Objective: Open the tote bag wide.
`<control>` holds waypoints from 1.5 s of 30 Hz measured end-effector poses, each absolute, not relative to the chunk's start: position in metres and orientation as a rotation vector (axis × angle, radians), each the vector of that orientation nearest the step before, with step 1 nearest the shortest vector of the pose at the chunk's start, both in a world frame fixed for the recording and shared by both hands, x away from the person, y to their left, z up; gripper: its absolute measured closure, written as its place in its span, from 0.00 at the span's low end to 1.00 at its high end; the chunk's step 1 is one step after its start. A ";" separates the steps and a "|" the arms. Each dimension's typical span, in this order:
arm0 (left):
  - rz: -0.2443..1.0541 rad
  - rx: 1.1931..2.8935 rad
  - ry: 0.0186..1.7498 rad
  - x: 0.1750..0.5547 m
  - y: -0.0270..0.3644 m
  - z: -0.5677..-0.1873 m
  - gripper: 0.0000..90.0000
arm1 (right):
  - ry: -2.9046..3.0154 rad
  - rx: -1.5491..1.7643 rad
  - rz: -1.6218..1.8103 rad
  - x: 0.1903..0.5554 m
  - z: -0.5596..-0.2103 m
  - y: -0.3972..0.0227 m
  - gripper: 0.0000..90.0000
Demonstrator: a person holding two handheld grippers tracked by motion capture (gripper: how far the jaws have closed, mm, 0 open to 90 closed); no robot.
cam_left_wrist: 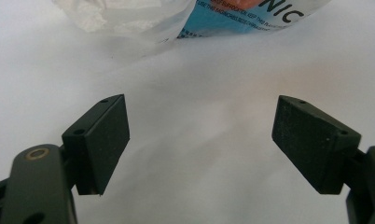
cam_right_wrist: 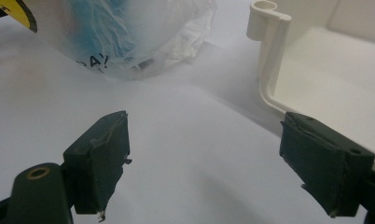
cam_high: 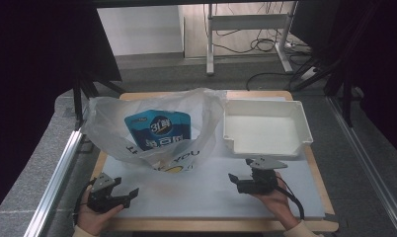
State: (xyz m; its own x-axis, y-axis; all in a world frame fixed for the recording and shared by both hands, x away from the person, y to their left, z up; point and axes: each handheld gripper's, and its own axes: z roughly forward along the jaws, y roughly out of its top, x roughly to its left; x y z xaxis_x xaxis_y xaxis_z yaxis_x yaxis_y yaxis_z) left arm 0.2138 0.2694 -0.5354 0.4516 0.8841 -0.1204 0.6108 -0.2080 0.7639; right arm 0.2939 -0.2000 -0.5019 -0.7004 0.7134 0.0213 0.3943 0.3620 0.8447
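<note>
Plastic bag untouched; both tongs agape.

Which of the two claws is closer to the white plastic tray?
The right claw, held just below the white plastic tray's front rim. The left claw is at the table's near left, below the translucent plastic bag.
</note>
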 end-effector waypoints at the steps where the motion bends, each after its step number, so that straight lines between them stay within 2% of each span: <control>1: 0.446 1.921 1.252 0.214 0.269 -0.535 0.21 | 2.283 0.977 1.270 0.294 -0.502 -0.200 0.18; 15: 0.480 1.874 1.217 0.211 0.271 -0.534 0.19 | 2.261 0.973 1.316 0.290 -0.498 -0.197 0.21; 22: 0.447 1.868 1.228 0.210 0.273 -0.529 0.24 | 2.281 0.977 1.305 0.286 -0.501 -0.200 0.23; 36: 0.453 1.829 1.174 0.206 0.275 -0.506 0.29 | 2.289 0.989 1.336 0.290 -0.499 -0.196 0.23; 45: 0.476 1.802 1.134 0.201 0.272 -0.483 0.30 | 2.290 0.972 1.314 0.280 -0.499 -0.199 0.23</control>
